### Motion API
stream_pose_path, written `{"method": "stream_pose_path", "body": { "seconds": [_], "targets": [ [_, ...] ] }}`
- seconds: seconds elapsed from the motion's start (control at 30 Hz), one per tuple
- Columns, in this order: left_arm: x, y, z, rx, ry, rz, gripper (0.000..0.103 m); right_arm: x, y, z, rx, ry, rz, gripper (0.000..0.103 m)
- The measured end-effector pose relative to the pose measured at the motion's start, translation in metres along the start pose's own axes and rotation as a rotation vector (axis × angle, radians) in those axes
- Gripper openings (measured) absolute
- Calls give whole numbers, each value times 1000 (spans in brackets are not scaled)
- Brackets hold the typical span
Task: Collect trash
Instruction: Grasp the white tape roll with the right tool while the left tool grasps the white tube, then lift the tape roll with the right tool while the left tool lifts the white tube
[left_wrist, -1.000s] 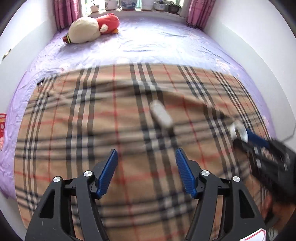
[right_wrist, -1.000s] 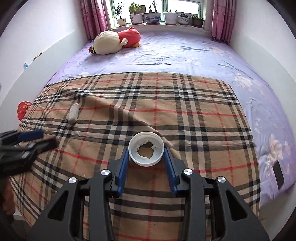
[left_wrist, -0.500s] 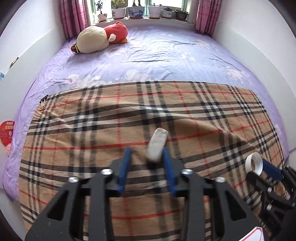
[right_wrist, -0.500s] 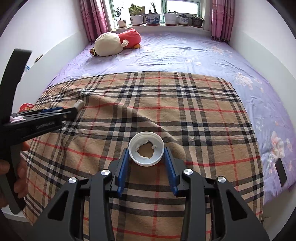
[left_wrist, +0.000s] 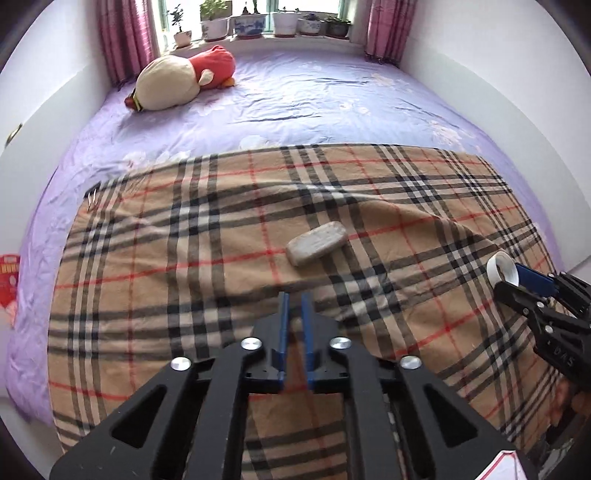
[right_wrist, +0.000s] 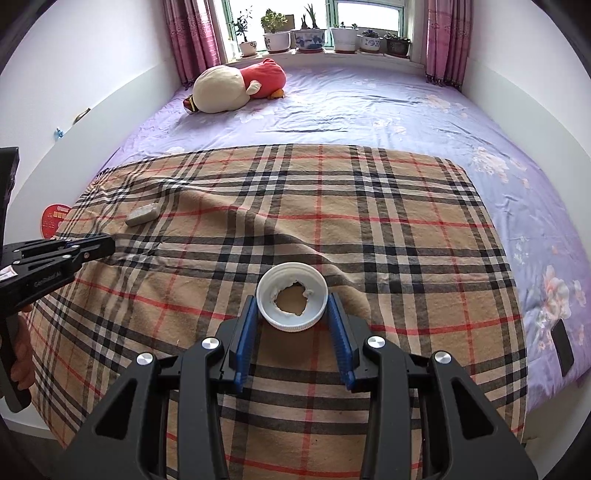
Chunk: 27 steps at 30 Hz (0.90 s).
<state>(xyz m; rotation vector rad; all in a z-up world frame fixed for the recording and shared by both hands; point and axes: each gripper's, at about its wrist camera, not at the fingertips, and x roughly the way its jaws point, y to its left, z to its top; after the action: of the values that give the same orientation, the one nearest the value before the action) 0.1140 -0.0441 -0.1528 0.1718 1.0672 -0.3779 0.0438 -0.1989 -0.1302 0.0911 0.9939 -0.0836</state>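
A grey oblong piece of trash (left_wrist: 317, 243) lies on the plaid blanket (left_wrist: 184, 258), a short way ahead of my left gripper (left_wrist: 292, 301), whose fingers are shut on nothing. It also shows small in the right wrist view (right_wrist: 143, 214), beyond the left gripper (right_wrist: 107, 245). My right gripper (right_wrist: 292, 314) is shut on a white plastic lid (right_wrist: 292, 301) with a torn liner and holds it above the blanket. The lid also shows in the left wrist view (left_wrist: 501, 271) at the right edge.
The blanket covers the near half of a purple bed (right_wrist: 369, 107). A plush toy (right_wrist: 236, 86) lies at the far end below a windowsill with potted plants (right_wrist: 314, 37). White walls flank the bed. A dark phone (right_wrist: 561, 347) lies at the bed's right edge.
My left gripper closed from wide open and did not catch the grey piece, which now lies ahead of the shut fingertips, turned. The right gripper has kept still with the lid.
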Motion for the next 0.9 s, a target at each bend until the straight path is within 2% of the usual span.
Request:
{"method": "stream_pose_path", "body": {
  "seconds": [0.1, 0.17, 0.2, 0.27, 0.43, 0.47, 0.53, 0.6, 0.73, 0.9],
  "targets": [
    [5, -6, 12, -18, -1, 11, 31, 0, 1, 0, 3, -2, -1, 40],
    [9, -11, 17, -40, -8, 25, 46, 0, 1, 0, 8, -2, 2, 40],
    [11, -14, 19, -51, -10, 23, 47, 0, 0, 0, 9, -1, 3, 40],
    [15, -18, 23, -76, -11, 42, 57, 0, 0, 1, 12, -2, 7, 40],
    [25, -23, 39, -163, -20, 105, 58, 0, -1, 0, 20, -7, 8, 40],
    [26, -23, 41, -167, -23, 125, 50, 0, -1, 0, 19, -8, 6, 40],
    [27, -19, 42, -185, -34, 159, 42, 1, -1, 0, 22, -7, 7, 40],
    [24, -14, 39, -191, -39, 138, 42, 0, -2, -1, 26, -6, 10, 40],
    [12, -5, 24, -131, -34, 71, 42, 0, -3, -1, 18, -6, 13, 40],
    [-7, 5, -6, -90, -17, 50, 42, -4, -2, -5, 4, -2, 9, 40]
  ]
}}
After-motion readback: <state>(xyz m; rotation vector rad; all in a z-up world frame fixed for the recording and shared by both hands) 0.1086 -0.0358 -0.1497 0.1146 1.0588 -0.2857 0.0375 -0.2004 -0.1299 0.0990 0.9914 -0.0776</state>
